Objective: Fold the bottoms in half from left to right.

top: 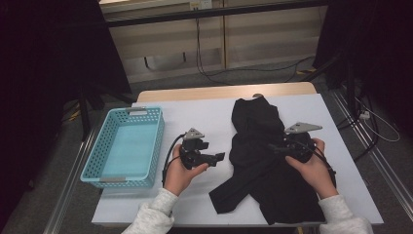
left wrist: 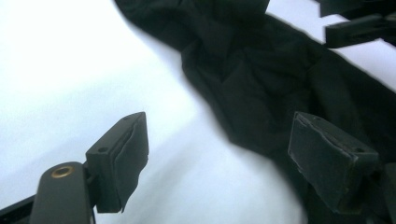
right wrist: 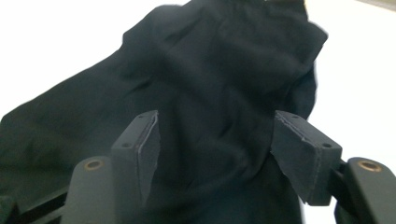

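At far left on the white table [top: 204, 109], a turquoise basket [top: 95, 152], long side running away from the person, well apart from the cloth. Just right of it, the left hand [top: 181, 171] with the left gripper [top: 217, 158], pointing right toward the black cloth [top: 258, 141], tips near its left edge but short of it. Seen in the left gripper view [left wrist: 217, 156]: jaws spread wide, nothing between the pads but bare white table, the cloth's [left wrist: 261, 70] edge crossing just ahead and passing under the right-hand pad. No hold on anything. Middle to right of the table: the cloth, crumpled, long, narrow end at the far table edge, wider folds spreading toward the near edge, one flap angled toward the near left. Over its right half, the right hand [top: 311, 163] with the right gripper [top: 272, 147], pointing left across the fabric. In the right gripper view [right wrist: 215, 149]: jaws standing apart, dark folds of the cloth [right wrist: 210, 70] lying below and between them, pads not pressed on the fabric, so no grip there either. Grey three-cornered plates on top of both tools in the high view.
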A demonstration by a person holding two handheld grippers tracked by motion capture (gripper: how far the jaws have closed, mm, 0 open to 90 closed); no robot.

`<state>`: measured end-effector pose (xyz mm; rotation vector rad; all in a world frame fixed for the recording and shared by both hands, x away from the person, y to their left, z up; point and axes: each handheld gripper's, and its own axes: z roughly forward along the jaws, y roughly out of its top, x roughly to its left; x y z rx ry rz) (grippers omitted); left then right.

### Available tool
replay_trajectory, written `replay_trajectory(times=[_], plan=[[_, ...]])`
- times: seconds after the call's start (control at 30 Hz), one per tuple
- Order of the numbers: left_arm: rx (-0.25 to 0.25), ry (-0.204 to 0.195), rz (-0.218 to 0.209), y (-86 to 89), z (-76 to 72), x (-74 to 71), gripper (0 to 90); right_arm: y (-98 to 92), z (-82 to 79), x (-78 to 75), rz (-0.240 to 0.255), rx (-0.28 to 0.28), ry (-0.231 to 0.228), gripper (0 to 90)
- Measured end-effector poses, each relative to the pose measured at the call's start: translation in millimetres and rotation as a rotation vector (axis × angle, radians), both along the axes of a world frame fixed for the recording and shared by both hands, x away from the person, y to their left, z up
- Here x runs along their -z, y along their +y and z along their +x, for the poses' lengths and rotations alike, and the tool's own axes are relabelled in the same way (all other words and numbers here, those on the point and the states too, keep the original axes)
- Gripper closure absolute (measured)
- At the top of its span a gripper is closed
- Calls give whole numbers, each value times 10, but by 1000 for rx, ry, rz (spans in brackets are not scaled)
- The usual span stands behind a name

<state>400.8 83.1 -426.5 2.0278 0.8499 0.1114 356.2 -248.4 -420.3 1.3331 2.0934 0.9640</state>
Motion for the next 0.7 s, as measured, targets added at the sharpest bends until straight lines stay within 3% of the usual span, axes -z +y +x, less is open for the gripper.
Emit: replay_trajectory(times=[0.23, 0.37, 0.5, 0.6, 0.7], plan=[[-1, -21, 22, 3, 7, 15, 194, 84, -203, 108, -7, -48, 37, 407], [-10, -24, 27, 32, 30, 14, 193, 128, -277, 100, 19, -51, 32, 425], [-10, -25, 27, 30, 43, 13, 192, 319, -330, 71, 22, -113, 23, 434], [-9, -23, 24, 11, 32, 15, 192, 450, -330, 148, -8, -156, 41, 517], [-4, -26, 28, 5, 28, 20, 192, 488, -303, 277, -34, -183, 92, 685]])
